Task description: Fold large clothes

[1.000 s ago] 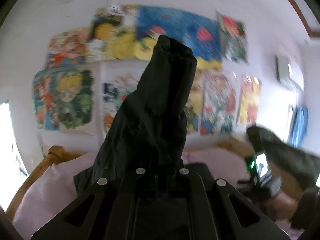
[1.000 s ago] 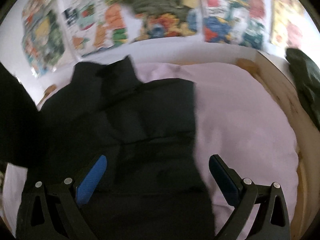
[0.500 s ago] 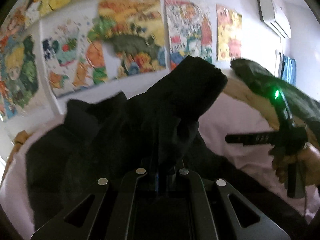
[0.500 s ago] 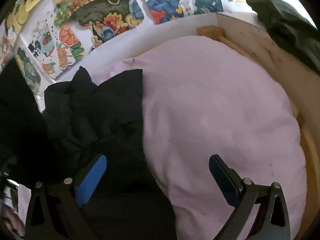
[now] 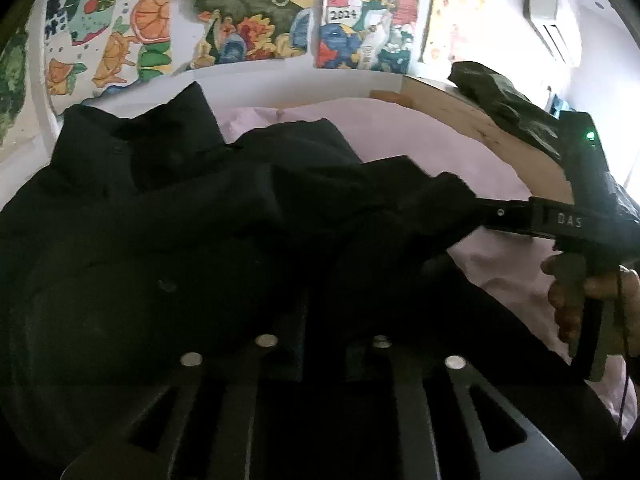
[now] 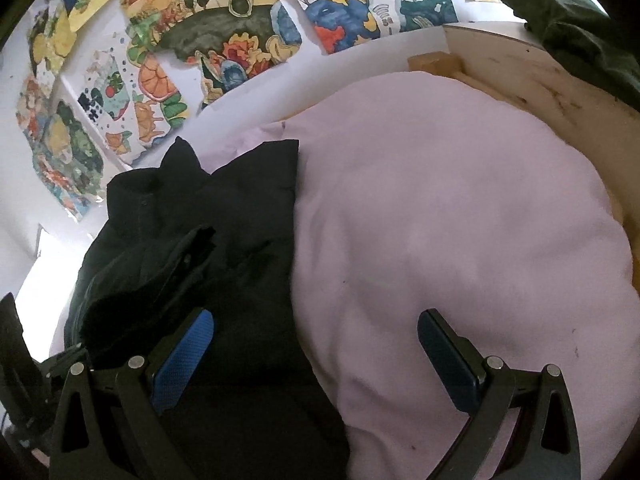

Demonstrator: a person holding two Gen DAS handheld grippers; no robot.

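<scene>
A black padded jacket [image 5: 160, 240] lies on a pale pink bed sheet [image 6: 460, 220], collar toward the wall. One sleeve [image 5: 420, 200] is laid across its body. My left gripper [image 5: 324, 344] sits low on the jacket. Its jaws are opening, a narrow gap shows, and black sleeve cloth lies loose in it. My right gripper [image 6: 316, 344] is open, its blue pads [image 6: 184, 356] wide apart. It straddles the jacket's right edge [image 6: 256, 280] with nothing pressed between the pads. In the left wrist view the right gripper [image 5: 496, 212] comes in from the right, tips at the sleeve's cuff.
A wooden bed frame [image 6: 520, 80] rims the far right side, with a dark green garment [image 6: 580, 32] draped on it. Colourful posters [image 5: 240, 20] cover the wall behind the bed. Bare pink sheet fills the right half. A hand [image 5: 592, 292] holds the right gripper's handle.
My left gripper came down from high in the air with the sleeve and laid it across the jacket; its fingers have parted a little. The right gripper shifted right, then held still.
</scene>
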